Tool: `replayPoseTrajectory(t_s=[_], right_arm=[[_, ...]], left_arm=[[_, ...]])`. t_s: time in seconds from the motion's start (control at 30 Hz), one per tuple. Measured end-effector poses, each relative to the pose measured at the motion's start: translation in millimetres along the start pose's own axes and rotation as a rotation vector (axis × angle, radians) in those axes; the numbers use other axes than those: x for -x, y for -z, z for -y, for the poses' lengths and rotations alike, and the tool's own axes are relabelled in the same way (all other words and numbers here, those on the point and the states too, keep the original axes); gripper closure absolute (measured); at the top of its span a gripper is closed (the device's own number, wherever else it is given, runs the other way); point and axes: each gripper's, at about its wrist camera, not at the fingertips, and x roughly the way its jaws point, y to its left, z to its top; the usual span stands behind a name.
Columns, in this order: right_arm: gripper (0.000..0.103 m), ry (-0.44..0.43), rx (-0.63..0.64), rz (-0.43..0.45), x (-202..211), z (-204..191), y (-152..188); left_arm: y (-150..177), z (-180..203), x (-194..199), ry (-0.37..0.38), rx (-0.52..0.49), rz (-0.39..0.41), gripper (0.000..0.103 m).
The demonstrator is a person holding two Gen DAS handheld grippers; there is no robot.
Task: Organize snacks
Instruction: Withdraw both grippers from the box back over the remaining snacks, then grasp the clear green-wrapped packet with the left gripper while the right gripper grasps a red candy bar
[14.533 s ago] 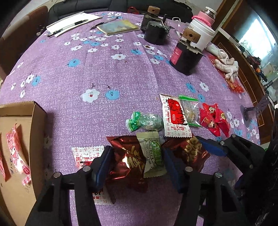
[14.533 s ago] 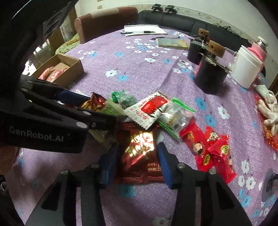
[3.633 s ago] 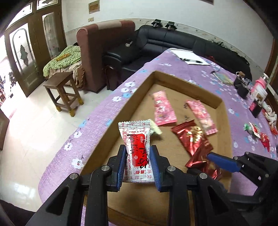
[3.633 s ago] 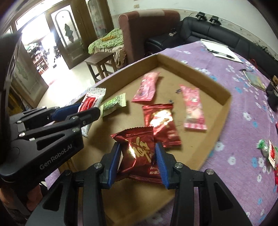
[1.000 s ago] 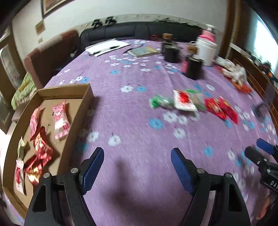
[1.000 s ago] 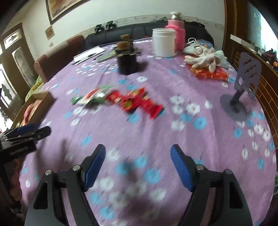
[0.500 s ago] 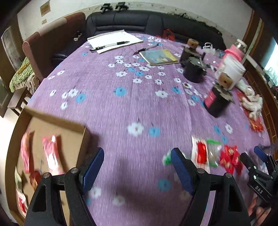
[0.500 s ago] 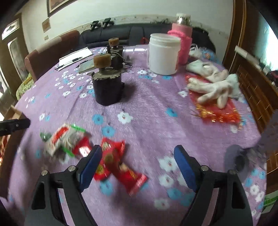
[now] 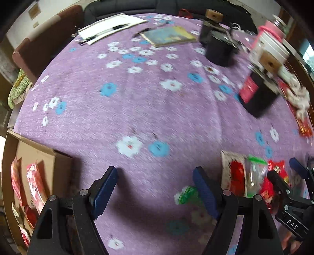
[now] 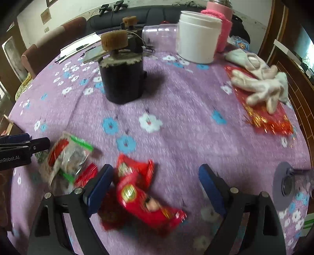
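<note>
My right claw (image 10: 155,183) hangs over the red snack packets (image 10: 141,194) with its jaws opening and gripping nothing, my left claw (image 9: 155,186) gapes wide over bare purple cloth (image 9: 157,109), a green candy (image 9: 186,195) at its four o'clock, the cardboard box (image 9: 58,158) at nine.

Home living room: sofa (image 9: 121,7), tablecloth (image 9: 137,102)

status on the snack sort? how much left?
Done: several packets lie in the cardboard box. In hand: nothing; left tool is open and empty, right tool is opening over the red packets. Left: those, plus the white-red packet and green-wrapped ones.
</note>
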Motion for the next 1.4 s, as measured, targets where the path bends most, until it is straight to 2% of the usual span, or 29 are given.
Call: replayPoseTrajectory(t_s=[0.2,0.33,0.43,0.53,0.63,0.8,0.9,1.1,1.27,1.4], right_arm=[[0.015,-0.036,0.038,-0.014,21.4,1.6,36.1],[0.015,-0.077,0.063,-0.024,37.9,0.9,63.5],[0.015,-0.127,0.022,-0.006,50.0,8.6,77.0],[0.015,-0.110,-0.057,0.056,60.5,25.3,72.6],[0.015,-0.045,-0.059,0.091,59.5,35.1,56.9],[0.015,0.072,0.142,0.164,49.8,21.5,37.7],[0.010,0.050,0.239,0.169,41.5,11.0,31.1],[0.006,0.048,0.278,0.172,36.6,12.6,20.4],[0.002,-0.059,0.340,0.117,29.2,4.7,27.0],[0.002,-0.069,0.400,0.096,18.2,-2.8,29.2]], left_arm=[[32.8,27.4,11.3,0.038,-0.066,-0.001,0.019],[69.4,44.9,23.2,0.046,-0.141,0.013,0.017],[89.2,42.1,33.6,0.080,-0.135,0.026,0.016],[88.5,29.7,40.1,0.063,-0.094,0.055,0.016],[71.0,11.0,38.4,0.076,-0.016,0.032,0.017],[56.2,-1.2,41.7,0.111,0.036,0.026,0.017],[51.7,-6.2,36.8,0.132,0.055,0.011,0.017],[50.9,-12.5,35.2,0.163,0.073,-0.004,0.017],[51.9,-7.1,39.4,0.179,0.058,0.003,0.017],[51.2,-6.2,42.1,0.203,0.061,-0.002,0.017]])
